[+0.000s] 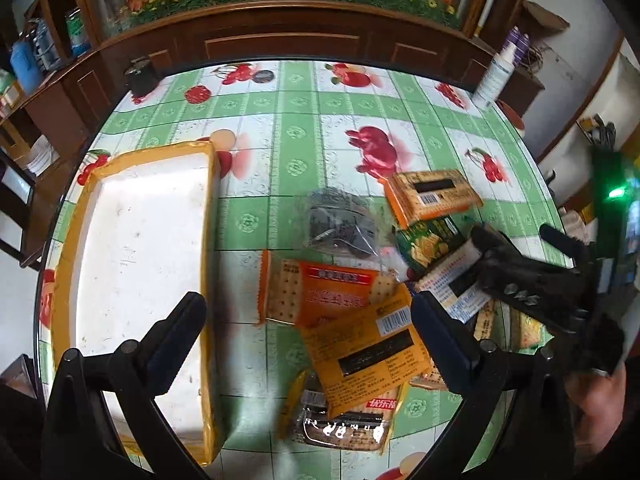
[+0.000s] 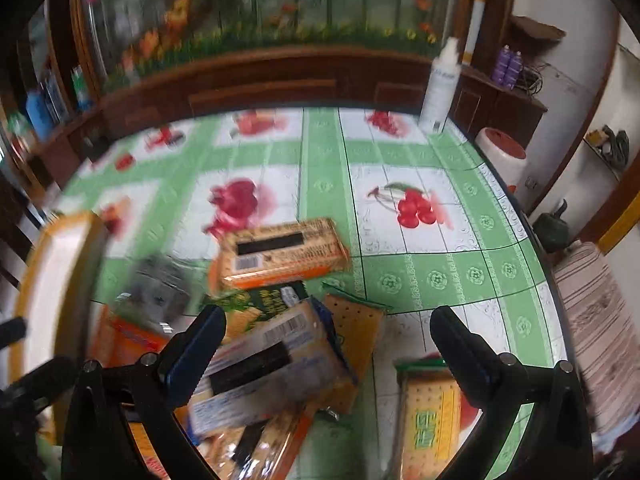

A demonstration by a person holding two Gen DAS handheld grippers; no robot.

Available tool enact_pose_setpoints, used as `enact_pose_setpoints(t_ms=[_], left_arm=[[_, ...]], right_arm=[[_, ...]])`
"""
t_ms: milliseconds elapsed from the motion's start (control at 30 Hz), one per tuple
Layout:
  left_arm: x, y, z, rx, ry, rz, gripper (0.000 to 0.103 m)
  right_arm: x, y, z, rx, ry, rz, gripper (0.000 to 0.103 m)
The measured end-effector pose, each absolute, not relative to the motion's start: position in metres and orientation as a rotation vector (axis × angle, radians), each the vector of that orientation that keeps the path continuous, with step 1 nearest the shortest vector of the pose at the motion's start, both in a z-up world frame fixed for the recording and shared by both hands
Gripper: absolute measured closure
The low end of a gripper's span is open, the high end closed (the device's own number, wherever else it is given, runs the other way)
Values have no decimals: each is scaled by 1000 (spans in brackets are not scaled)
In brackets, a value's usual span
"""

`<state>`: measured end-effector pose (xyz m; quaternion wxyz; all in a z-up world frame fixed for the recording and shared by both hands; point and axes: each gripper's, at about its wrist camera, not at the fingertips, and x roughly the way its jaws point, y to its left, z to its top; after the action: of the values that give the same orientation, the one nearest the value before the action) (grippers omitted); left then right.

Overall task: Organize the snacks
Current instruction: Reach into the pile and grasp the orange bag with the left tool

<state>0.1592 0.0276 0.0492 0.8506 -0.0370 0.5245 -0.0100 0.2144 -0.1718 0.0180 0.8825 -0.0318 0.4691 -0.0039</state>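
Observation:
Several cracker packets lie in a loose pile on the green fruit-print tablecloth (image 1: pixel 280 128). An orange packet (image 1: pixel 372 356) lies between the fingers of my open left gripper (image 1: pixel 308 320), with another orange packet (image 1: pixel 316 292) just beyond. A clear bag of dark seeds (image 1: pixel 340 224) and a far orange packet (image 1: pixel 432 196) lie farther off. The white foam box with yellow taped rim (image 1: pixel 140 272) is at the left. My right gripper (image 2: pixel 328 332) is open above a blue-white packet (image 2: pixel 260 364); a green-labelled packet (image 2: pixel 432 420) lies below right. The right gripper also shows in the left wrist view (image 1: pixel 516 252).
A white spray bottle (image 2: pixel 440 84) stands at the table's far right edge, a dark cup (image 1: pixel 140 76) at the far left. A wooden cabinet (image 1: pixel 280 40) with a flower screen runs behind. A white jar with red lid (image 2: pixel 504 152) sits beyond the right edge.

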Motion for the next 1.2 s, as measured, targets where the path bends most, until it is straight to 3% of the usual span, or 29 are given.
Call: enact_pose_setpoints(t_ms=[133,433,867,1200], left_arm=[[160,27,48,-59,1108,-20,0],[159,6,20,-90,1206,-130,1],[151,-45,-11,453,1205,-397,0],[152,-57,-25,563,1186,-498,0]], right_arm=[[224,-161,-5,-191,1063,-37,0],[164,-191,-4,-185,1063,9,0],[130,-226,15,255,1115,110,0],[135,-189,-12,172,1212,-74,3]])
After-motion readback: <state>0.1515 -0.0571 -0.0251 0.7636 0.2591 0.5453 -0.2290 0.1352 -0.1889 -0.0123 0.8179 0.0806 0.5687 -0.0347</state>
